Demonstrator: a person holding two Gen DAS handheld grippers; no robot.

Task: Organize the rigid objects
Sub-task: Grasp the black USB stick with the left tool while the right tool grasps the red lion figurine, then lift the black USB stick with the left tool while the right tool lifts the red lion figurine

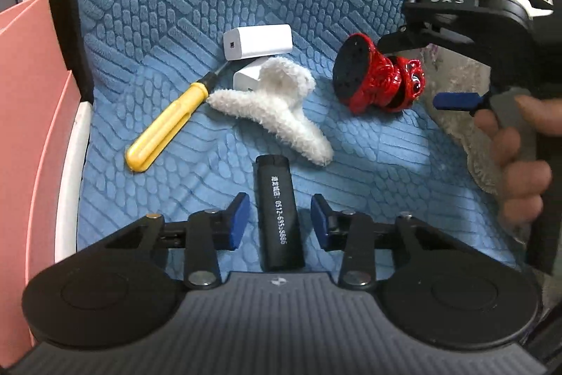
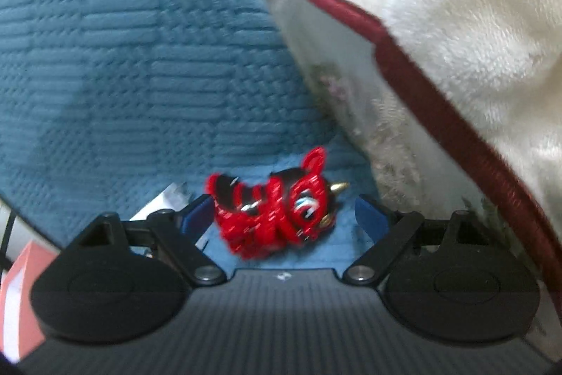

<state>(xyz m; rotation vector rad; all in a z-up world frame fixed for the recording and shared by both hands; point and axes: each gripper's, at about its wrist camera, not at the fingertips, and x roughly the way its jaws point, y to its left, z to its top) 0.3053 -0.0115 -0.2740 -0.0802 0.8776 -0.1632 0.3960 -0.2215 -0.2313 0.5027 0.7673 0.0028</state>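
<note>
A black lighter [image 1: 279, 217] with white print lies on the blue textured cushion [image 1: 196, 6], lengthwise between the blue pads of my left gripper [image 1: 280, 221]. A gap shows on each side of it, so the jaws stand open. A red lion-head figurine [image 1: 377, 76] lies on its side at the right. My right gripper [image 2: 284, 218] straddles the figurine [image 2: 277, 213] with its pads wide apart and open, the left pad close to it. That right gripper [image 1: 423, 72] also shows in the left wrist view, held by a hand [image 1: 516, 164].
A yellow-handled screwdriver [image 1: 165, 129], two white chargers [image 1: 258, 41] [image 1: 246, 79] and a fluffy white hair claw [image 1: 277, 108] lie mid-cushion. A cream blanket with dark red piping [image 2: 439, 41] borders the right. A pink box [image 1: 28, 129] stands at the left.
</note>
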